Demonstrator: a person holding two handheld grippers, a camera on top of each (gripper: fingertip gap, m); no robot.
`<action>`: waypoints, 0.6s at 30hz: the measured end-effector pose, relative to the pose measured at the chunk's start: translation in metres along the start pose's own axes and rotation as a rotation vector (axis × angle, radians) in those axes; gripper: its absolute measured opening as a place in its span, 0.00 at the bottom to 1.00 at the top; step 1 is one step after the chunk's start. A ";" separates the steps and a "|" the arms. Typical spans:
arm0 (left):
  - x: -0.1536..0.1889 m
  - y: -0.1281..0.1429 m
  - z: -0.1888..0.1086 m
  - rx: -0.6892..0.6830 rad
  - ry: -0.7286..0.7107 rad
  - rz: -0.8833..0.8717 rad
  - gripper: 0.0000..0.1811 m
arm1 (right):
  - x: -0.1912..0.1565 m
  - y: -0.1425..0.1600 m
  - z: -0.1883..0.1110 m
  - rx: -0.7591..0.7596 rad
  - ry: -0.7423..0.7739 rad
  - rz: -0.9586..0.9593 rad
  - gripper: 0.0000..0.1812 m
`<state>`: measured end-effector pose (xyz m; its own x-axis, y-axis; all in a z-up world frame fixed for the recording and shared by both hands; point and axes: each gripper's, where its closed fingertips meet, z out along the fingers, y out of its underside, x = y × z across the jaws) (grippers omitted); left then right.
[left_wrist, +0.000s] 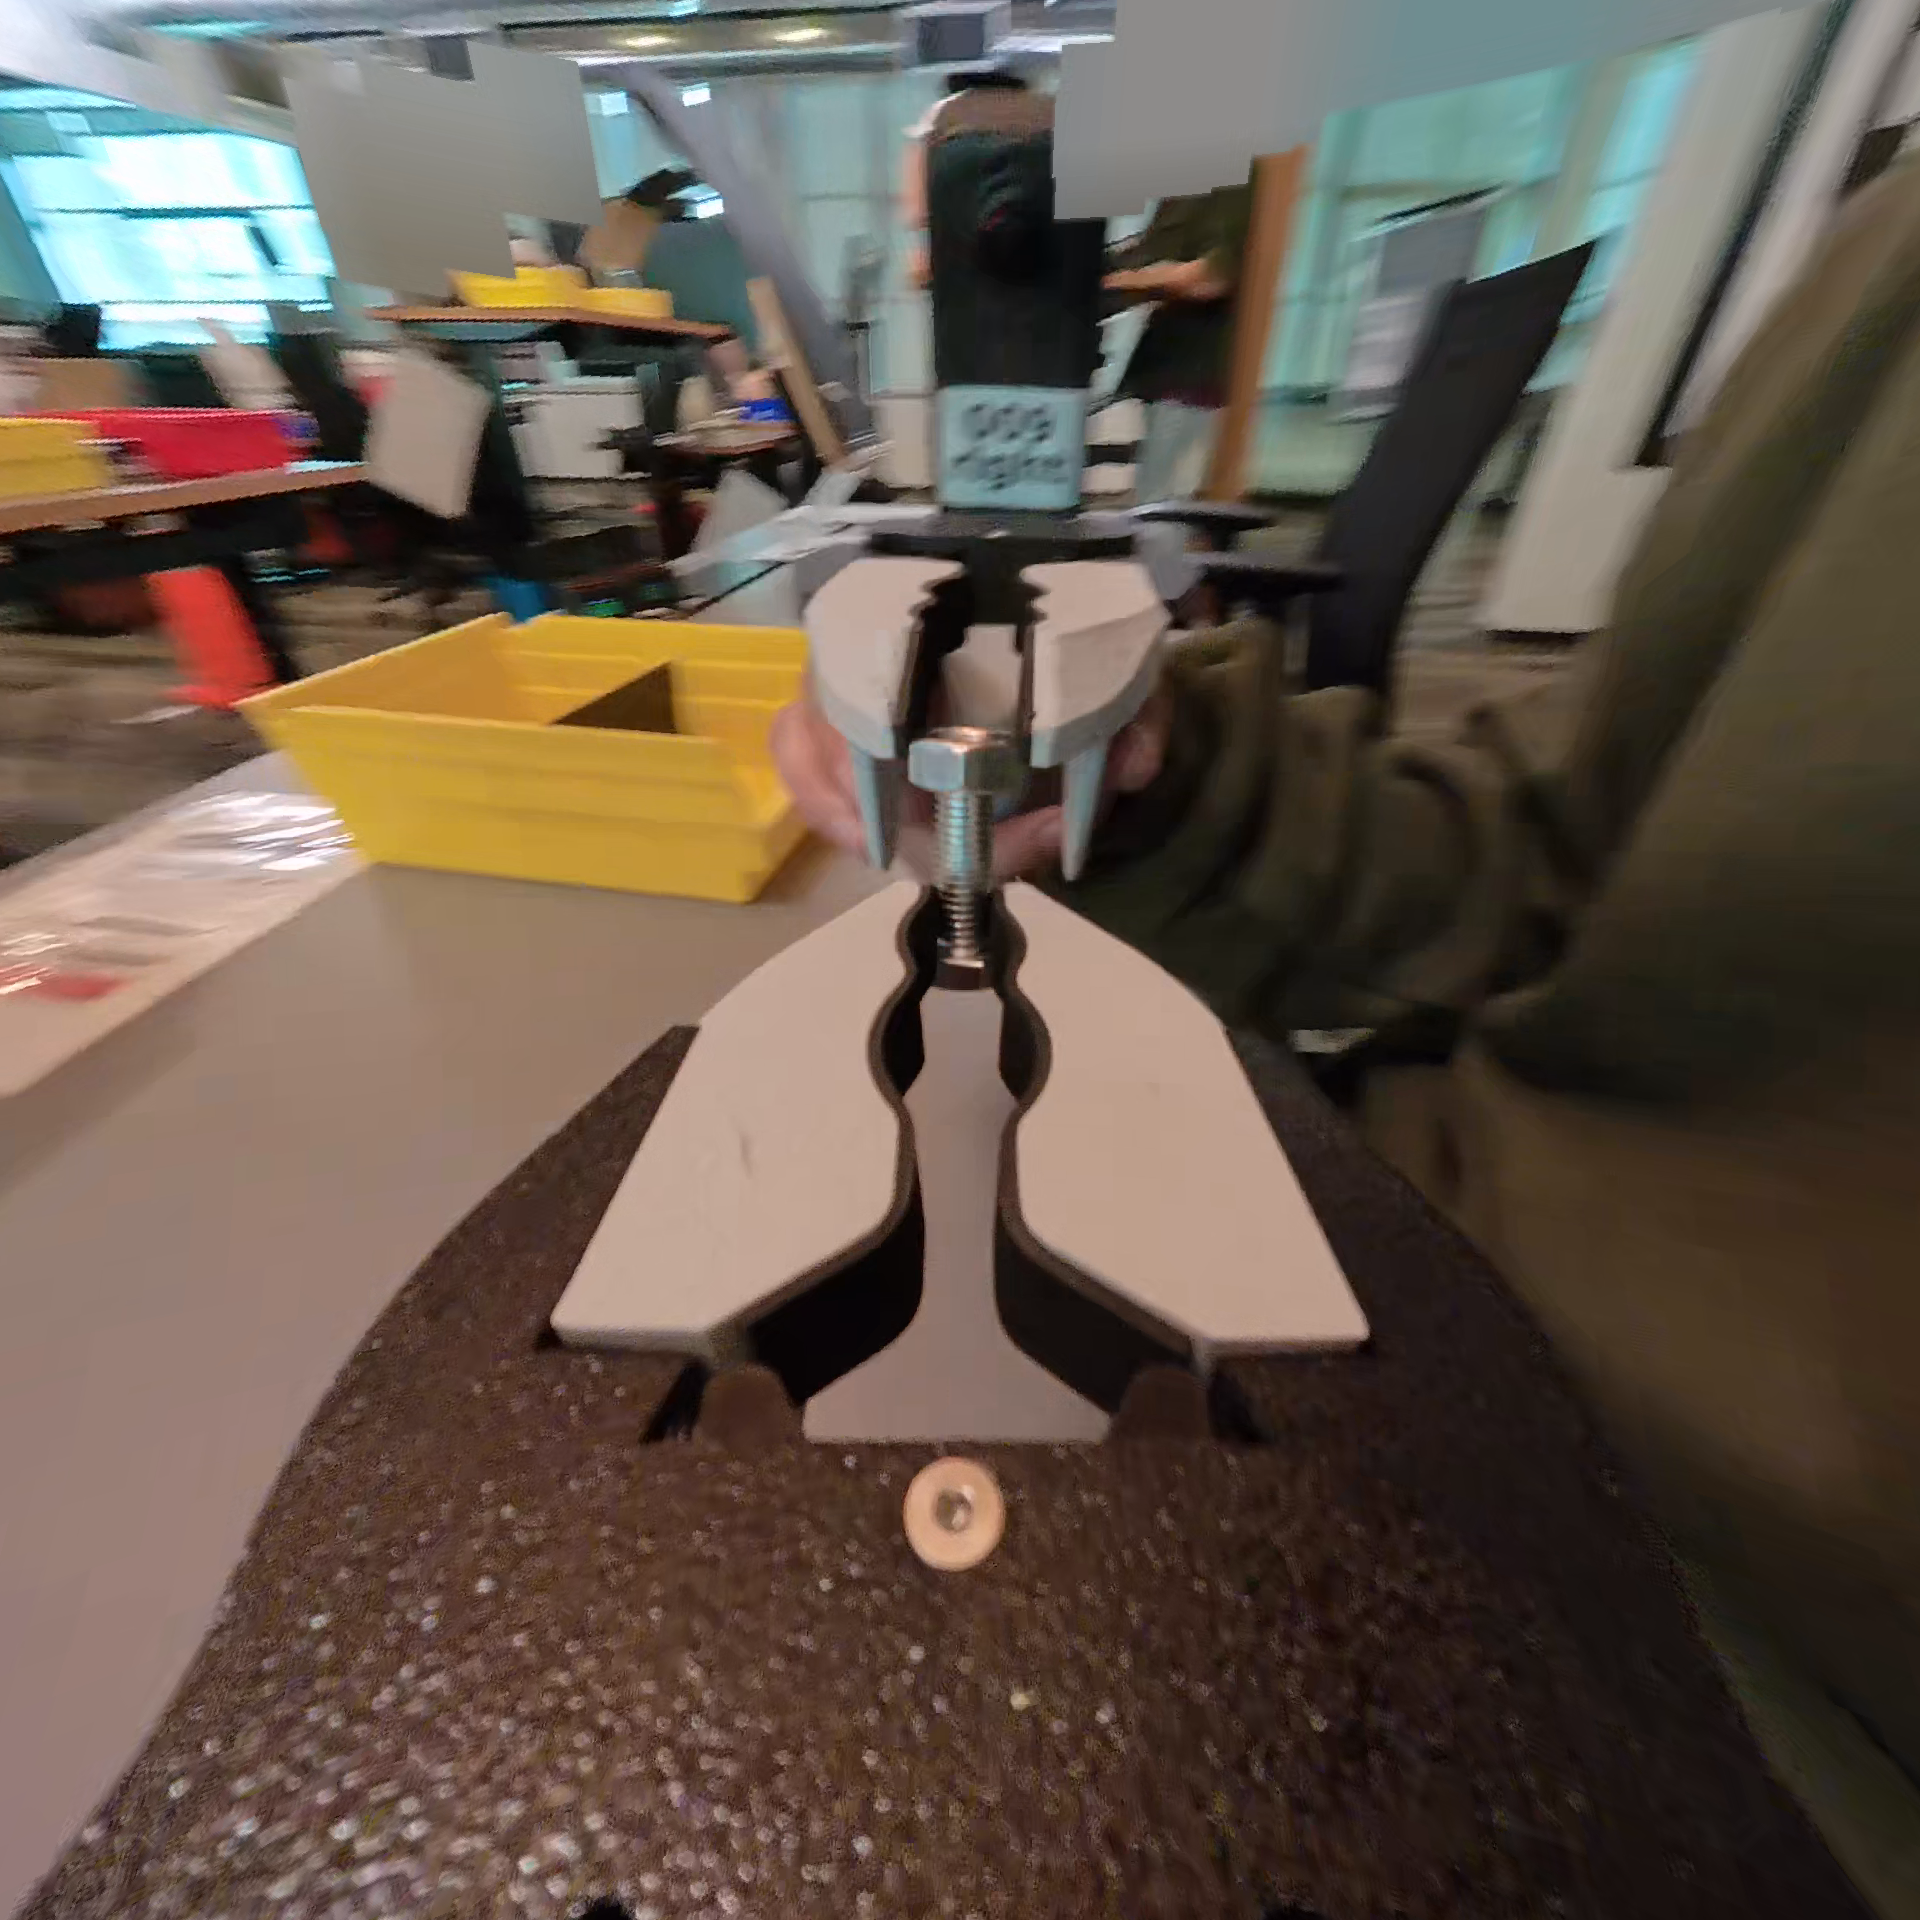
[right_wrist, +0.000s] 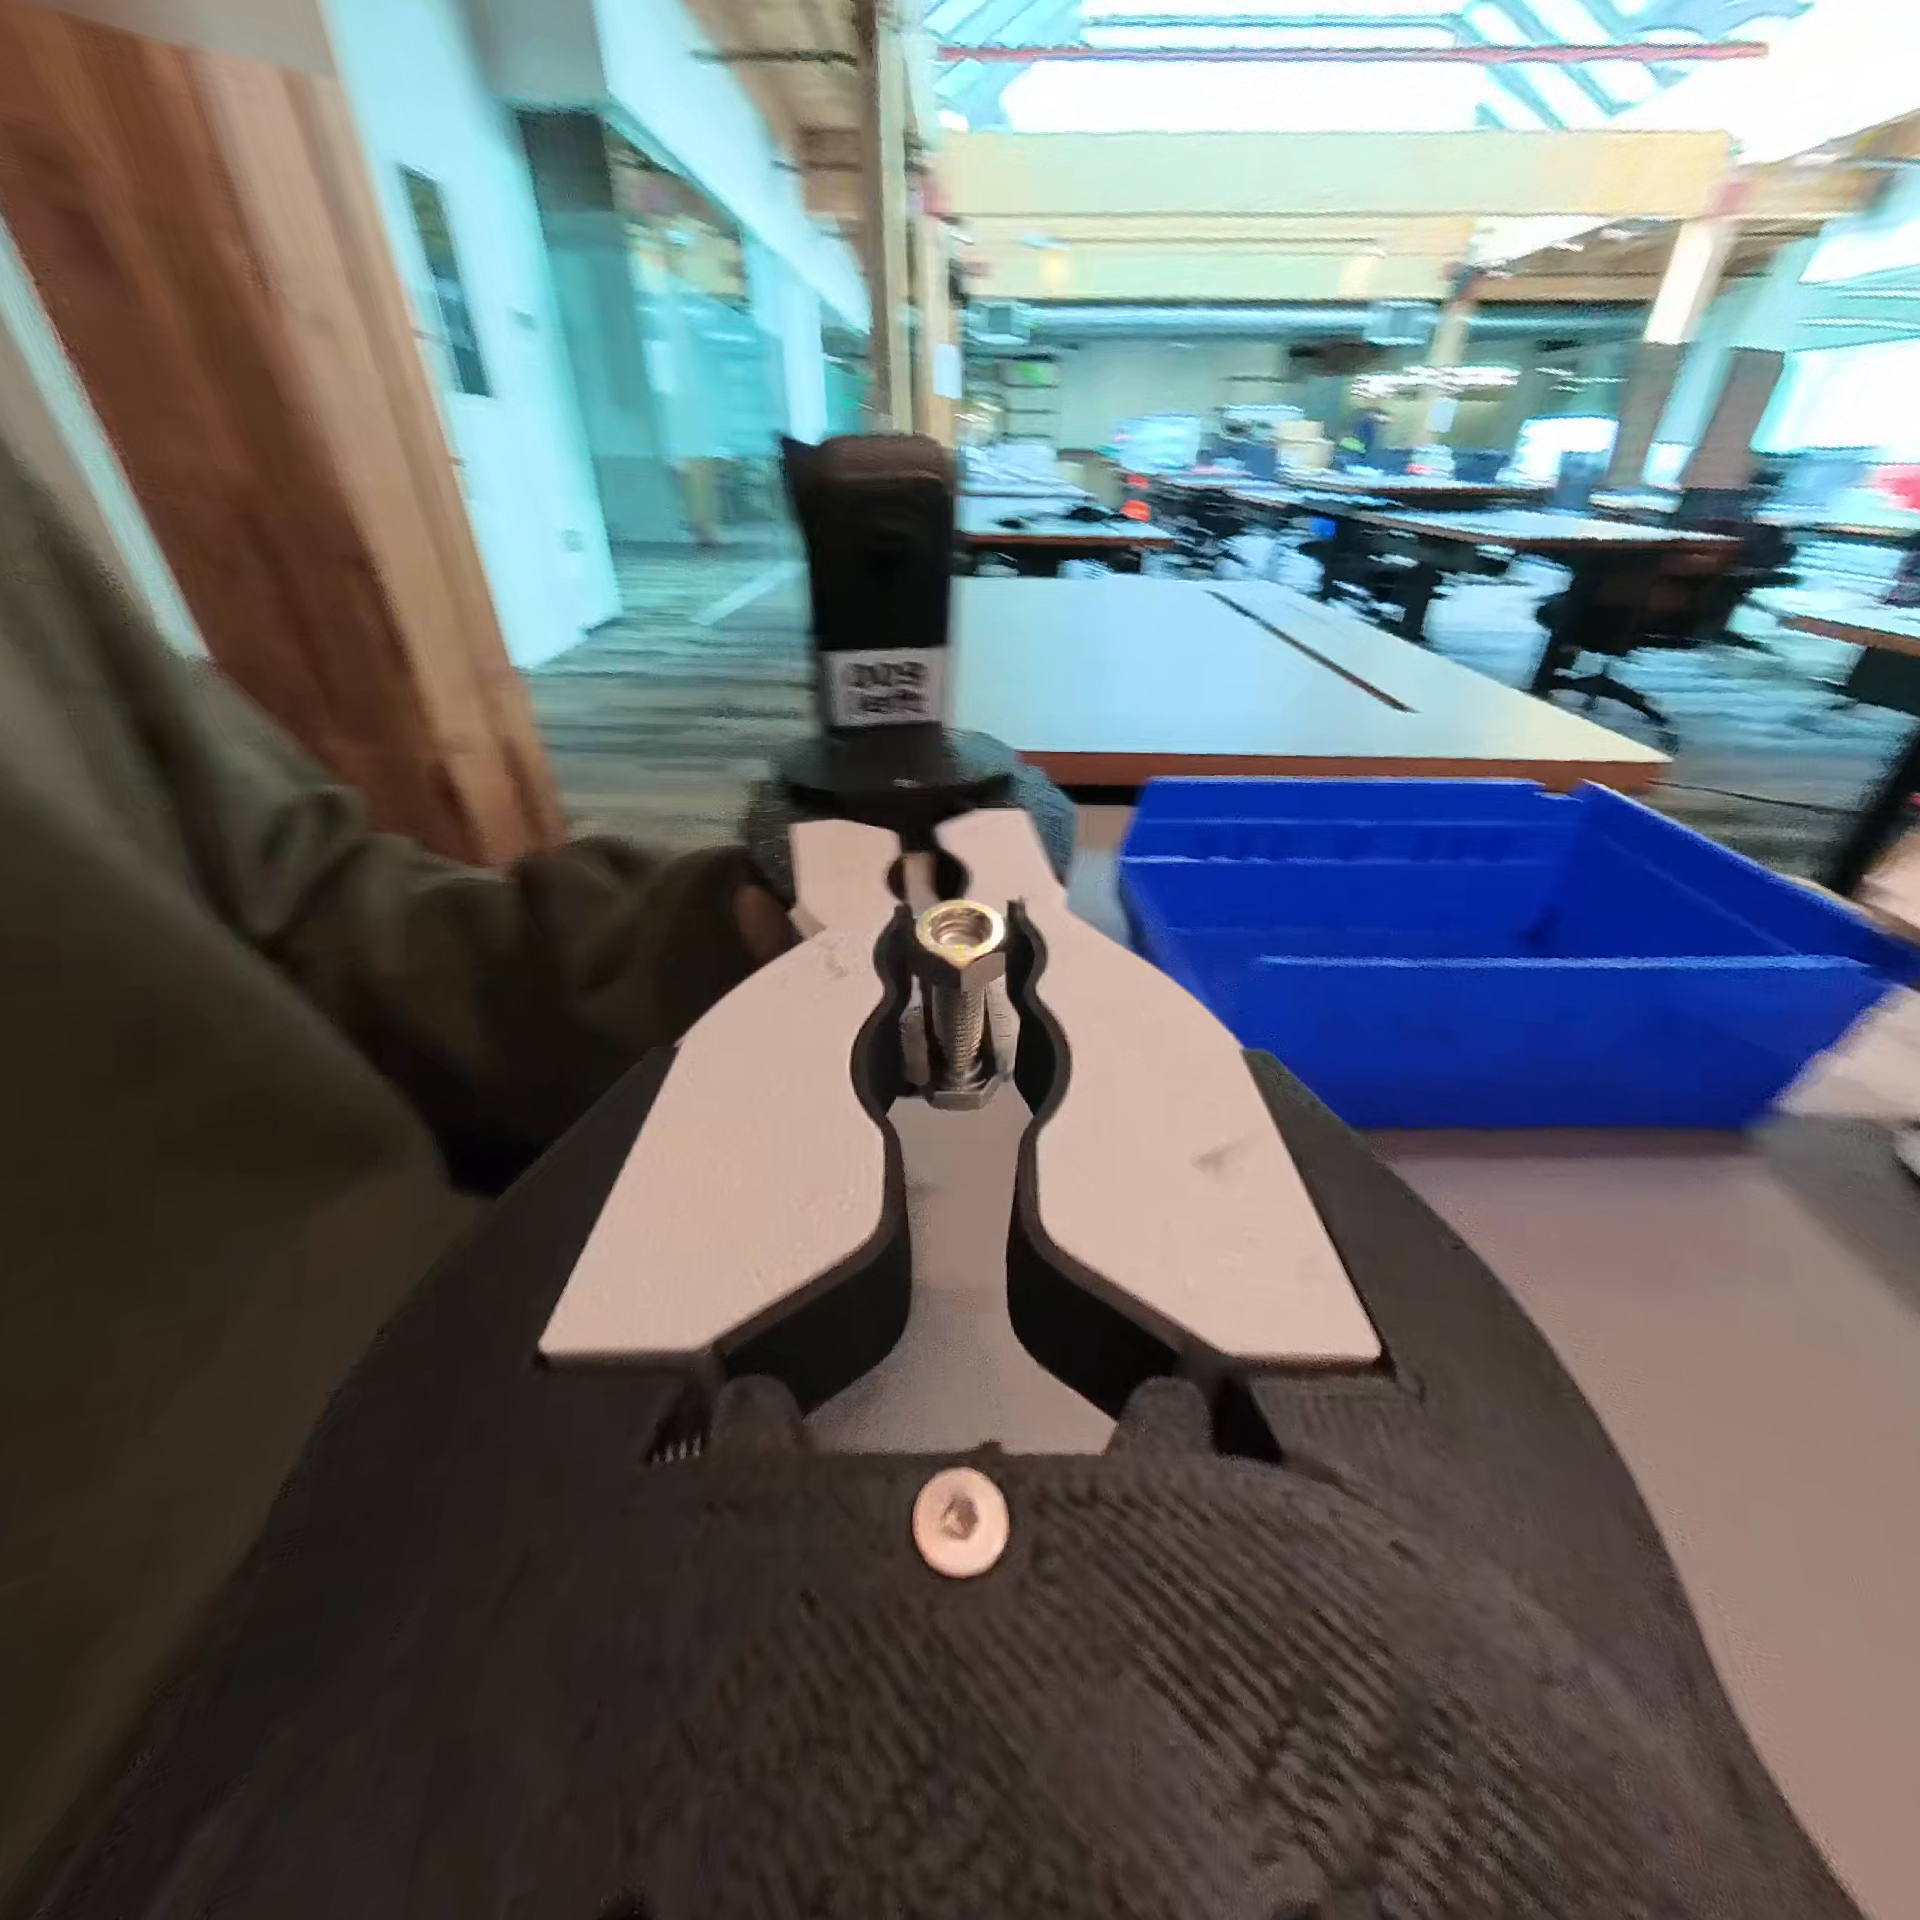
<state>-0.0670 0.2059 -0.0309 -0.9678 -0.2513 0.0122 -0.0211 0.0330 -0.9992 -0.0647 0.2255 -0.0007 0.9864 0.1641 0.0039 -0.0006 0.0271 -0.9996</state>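
Bolt (left_wrist: 961, 852) and nut (left_wrist: 961, 961) are held in the air over a grey table (left_wrist: 312, 1091), spanned between two facing grippers. The left gripper (left_wrist: 961, 914) is closed on the nut, and the right gripper (right_wrist: 958, 930) is clamped on the bolt's hex head. The nut is seated only at the tip of the thread; most of the thread between nut and head is left bare. A yellow bin (left_wrist: 540, 790) and a blue bin (right_wrist: 1455, 1039) are set nearby.
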 end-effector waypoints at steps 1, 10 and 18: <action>0.009 -0.002 0.000 0.017 0.071 -0.014 0.05 | -0.008 -0.003 -0.001 0.024 -0.054 0.008 0.09; 0.047 -0.009 0.003 0.156 0.400 -0.129 0.05 | -0.051 -0.013 -0.006 0.188 -0.403 0.115 0.10; -0.019 0.001 0.005 0.071 -0.145 0.008 0.05 | 0.008 -0.003 -0.004 0.114 0.023 0.092 0.10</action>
<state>-0.0471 0.2055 -0.0319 -0.9215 -0.3884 0.0040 0.0092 -0.0321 -0.9994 -0.0566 0.2225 0.0019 0.9848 0.1486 -0.0900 -0.1090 0.1249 -0.9862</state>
